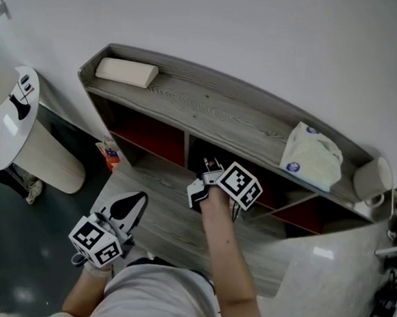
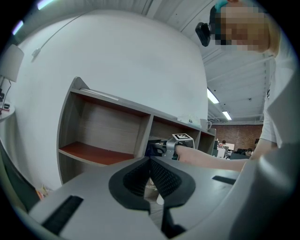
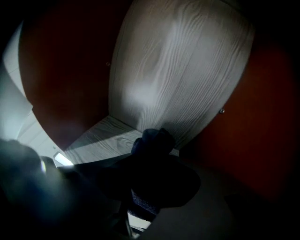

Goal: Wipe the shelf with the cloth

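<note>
1. Left gripper [image 1: 128,209], low at the left and outside the shelf [image 1: 209,110]. Its jaws are fully together with nothing in them. It points toward the open front of the shelf but is well apart from it.
2. The top board of the shelf, left end, has a pale block [image 1: 126,72] lying flat. The left compartment under it has a red floor and looks bare.
3. Right gripper [image 1: 206,184] reaches level into the middle compartment. Its jaws are clamped on a dark blue cloth [image 3: 152,140].
4. Key relation: the cloth bunches out past the jaw tips, straight ahead. It sits over the grey wood-grain floor board [image 3: 101,138], near where that meets the back panel [image 3: 178,70]. Can't tell if the cloth actually presses on the board.
5. The right hand is the only one near the work, so the wipe stroke would likely run along that floor board.
6. Inside the compartment: red side walls, dark, tight fit for sideways travel.
7. Top board, right end: white bag [image 1: 312,157], then a cup [image 1: 369,180] just beside it.
8. Room: plain white wall [image 1: 264,36] behind.
</note>
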The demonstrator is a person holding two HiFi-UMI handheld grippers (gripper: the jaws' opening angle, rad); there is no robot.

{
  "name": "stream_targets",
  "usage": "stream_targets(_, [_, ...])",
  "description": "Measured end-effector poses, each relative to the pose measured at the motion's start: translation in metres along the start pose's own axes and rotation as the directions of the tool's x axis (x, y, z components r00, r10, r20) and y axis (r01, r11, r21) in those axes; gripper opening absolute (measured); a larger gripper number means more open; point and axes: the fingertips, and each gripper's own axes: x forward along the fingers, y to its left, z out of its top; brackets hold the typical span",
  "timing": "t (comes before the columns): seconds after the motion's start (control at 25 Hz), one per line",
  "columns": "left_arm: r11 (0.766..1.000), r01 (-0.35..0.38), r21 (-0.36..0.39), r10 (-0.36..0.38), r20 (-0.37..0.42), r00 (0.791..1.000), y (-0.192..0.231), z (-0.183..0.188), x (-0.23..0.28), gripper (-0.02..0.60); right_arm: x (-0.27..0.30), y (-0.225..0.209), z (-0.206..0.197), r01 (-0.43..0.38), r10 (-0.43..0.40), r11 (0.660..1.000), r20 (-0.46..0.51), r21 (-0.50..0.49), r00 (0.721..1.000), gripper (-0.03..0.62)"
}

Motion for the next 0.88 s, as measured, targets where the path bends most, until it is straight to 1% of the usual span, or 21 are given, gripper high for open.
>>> stream_targets(0.24, [1.000,0.001,-0.003,-0.001,0.002,1.000,0.002,0.001,0.009,0.014,0.013,-0.010,0.013,0.013,-0.023,0.986,0.059,0.166,0.998,0.127])
stream_targets(0.36, [1.000,0.000,-0.006,0.000,-0.001,1.000,0.002,0.000,0.013,0.014,0.016,-0.016,0.013,-0.001,-0.019,0.964,0.072,0.267,0.997,0.127])
stream_targets(0.52, [1.000,0.000,-0.014,-0.001,-0.009,1.000,0.001,-0.003,0.016,0.014,0.016,-0.021,0.009,-0.014,-0.018,0.934,0.084,0.357,0.996,0.127])
stream_targets(0.6, [1.000,0.003,-0.016,-0.004,-0.010,1.000,-0.001,-0.004,0.017,0.014,0.014,-0.022,0.005,-0.006,-0.026,0.924,0.077,0.383,0.997,0.127])
stream_targets(0.88, [1.000,0.011,-0.011,-0.011,-0.010,1.000,-0.005,-0.006,0.013,0.014,0.004,-0.022,-0.007,0.024,-0.045,0.912,0.042,0.409,0.998,0.127])
